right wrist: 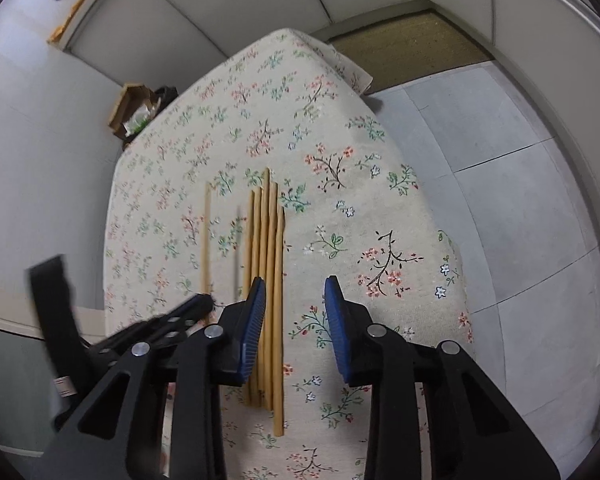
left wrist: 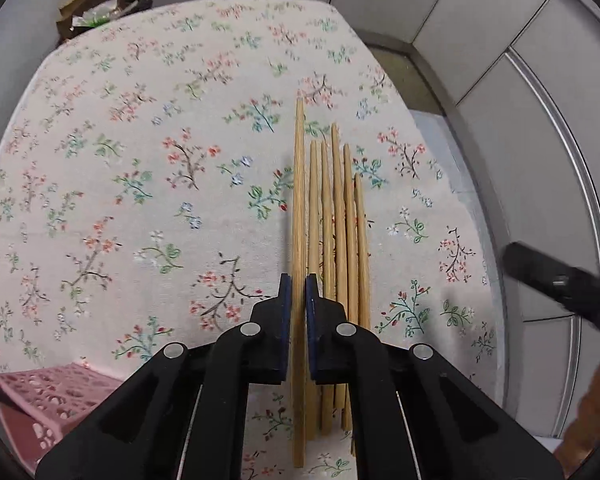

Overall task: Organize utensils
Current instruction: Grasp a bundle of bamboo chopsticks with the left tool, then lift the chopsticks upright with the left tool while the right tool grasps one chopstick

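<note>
Left wrist view: left gripper [left wrist: 297,296] clamps one chopstick [left wrist: 299,200]; right gripper [right wrist: 296,300] spread above bundle [right wrist: 268,280], near table edge [right wrist: 452,240].

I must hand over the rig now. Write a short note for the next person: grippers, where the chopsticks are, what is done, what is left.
Left gripper: shut on one chopstick, held apart from the others.
Right gripper: open, holds nothing, above the near end of the row of chopsticks.
That row lies side by side on the floral tablecloth.
Pink basket: at the near left; nothing seen in it.
Done: one chopstick picked.
Left: the remaining chopsticks to sort.
</note>
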A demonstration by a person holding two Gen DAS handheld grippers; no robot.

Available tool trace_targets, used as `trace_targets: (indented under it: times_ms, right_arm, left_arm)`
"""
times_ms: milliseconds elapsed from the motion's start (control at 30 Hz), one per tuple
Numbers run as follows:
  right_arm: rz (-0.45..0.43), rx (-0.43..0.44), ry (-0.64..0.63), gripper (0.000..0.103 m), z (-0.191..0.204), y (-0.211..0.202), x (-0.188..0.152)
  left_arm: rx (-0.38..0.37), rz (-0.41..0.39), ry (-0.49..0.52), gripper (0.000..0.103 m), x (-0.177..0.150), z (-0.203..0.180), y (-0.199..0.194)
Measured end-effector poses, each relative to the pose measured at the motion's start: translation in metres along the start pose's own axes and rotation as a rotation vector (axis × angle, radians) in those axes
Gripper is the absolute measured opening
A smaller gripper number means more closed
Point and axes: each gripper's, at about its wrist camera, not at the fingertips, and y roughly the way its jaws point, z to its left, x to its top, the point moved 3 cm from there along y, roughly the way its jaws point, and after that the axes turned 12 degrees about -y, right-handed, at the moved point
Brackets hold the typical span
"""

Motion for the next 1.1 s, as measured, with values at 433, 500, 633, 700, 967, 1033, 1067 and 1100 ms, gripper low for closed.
trace_targets:
  times_ms: [433,500,633,700,967,1033,1067,1100]
  right_arm:
    - [0.192,-0.043,-0.060,0.015,0.021,0.085,-0.007]
    - [0.202,-0.044,-0.058,0.015,0.021,0.092,-0.007]
    - [0.198,-0.056,-0.090,0.015,0.032,0.097,-0.006]
    - [0.194,-0.055,-0.098,0.015,0.036,0.098,-0.006]
    - [0.214,-0.073,-0.121,0.007,0.046,0.099,-0.008]
    - [0.210,-0.082,-0.134,0.007,0.045,0.096,-0.008]
    - [0.212,-0.083,-0.136,0.007,0.045,0.096,-0.009]
    - [0.210,-0.084,-0.138,0.007,0.046,0.096,-0.009]
  left_arm:
    - [-0.178,-0.206,0.001,0.006,0.006,0.006,-0.093]
    - [-0.189,-0.223,0.004,0.006,0.004,0.007,-0.103]
    - [-0.195,-0.248,0.021,0.006,-0.001,0.009,-0.115]
    - [-0.194,-0.256,0.024,0.006,-0.001,0.011,-0.120]
    - [-0.214,-0.284,0.022,0.006,-0.002,0.022,-0.134]
    - [-0.217,-0.293,0.020,0.006,-0.002,0.025,-0.138]
    - [-0.218,-0.294,0.020,0.006,-0.001,0.026,-0.138]
    - [-0.217,-0.295,0.019,0.006,-0.001,0.027,-0.138]
